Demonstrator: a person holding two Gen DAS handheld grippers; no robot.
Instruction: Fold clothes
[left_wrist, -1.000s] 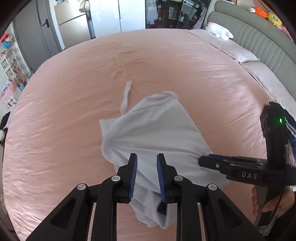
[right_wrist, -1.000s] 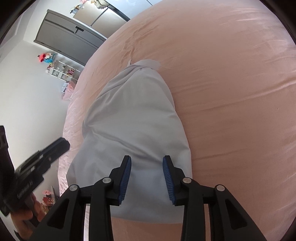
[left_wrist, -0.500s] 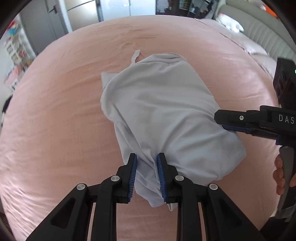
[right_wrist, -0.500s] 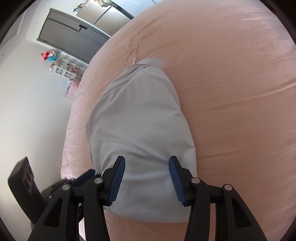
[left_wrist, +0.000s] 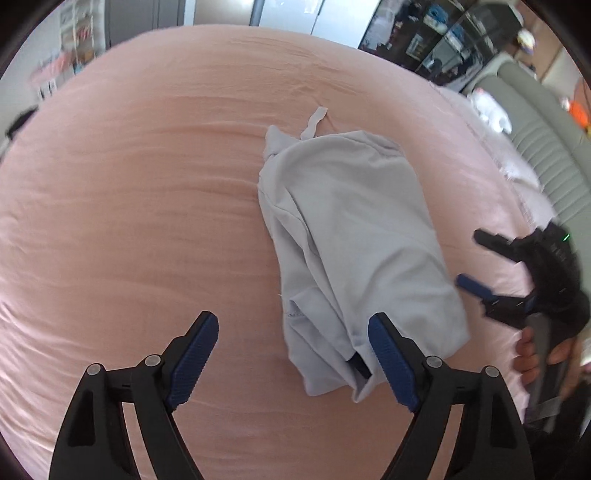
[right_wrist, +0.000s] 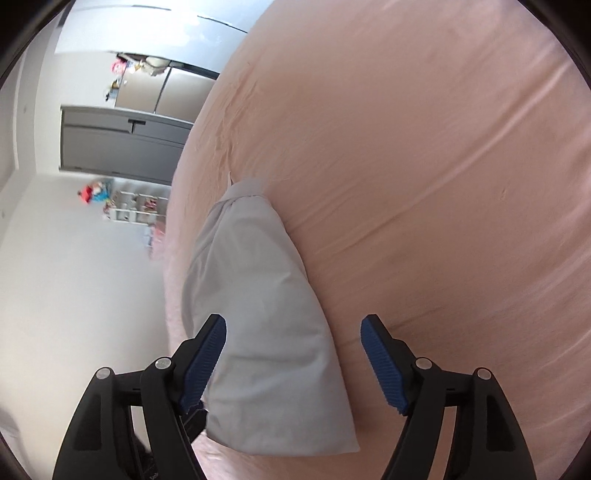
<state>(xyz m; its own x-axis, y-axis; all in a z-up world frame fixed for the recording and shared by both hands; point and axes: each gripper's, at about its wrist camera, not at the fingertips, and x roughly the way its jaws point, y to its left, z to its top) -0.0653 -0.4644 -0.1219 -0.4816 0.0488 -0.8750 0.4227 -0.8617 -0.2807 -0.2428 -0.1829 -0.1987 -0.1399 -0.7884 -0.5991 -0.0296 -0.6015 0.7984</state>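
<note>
the pale garment (left_wrist: 354, 236) lay on the pink bedsheet (left_wrist: 129, 206) as a long narrow bundle, sides apparently folded inward, so the lengthwise fold looked done. its near end was rumpled, with loose layers showing, and a thin strap poked out at the far end. the left gripper (left_wrist: 293, 354) hovered with fingers spread wide, holding nothing, its right finger over the garment's near edge. the right gripper (right_wrist: 293, 360) was also wide and empty, above the garment's near corner. folding it end to end probably remained, plus tidying the strap.
</note>
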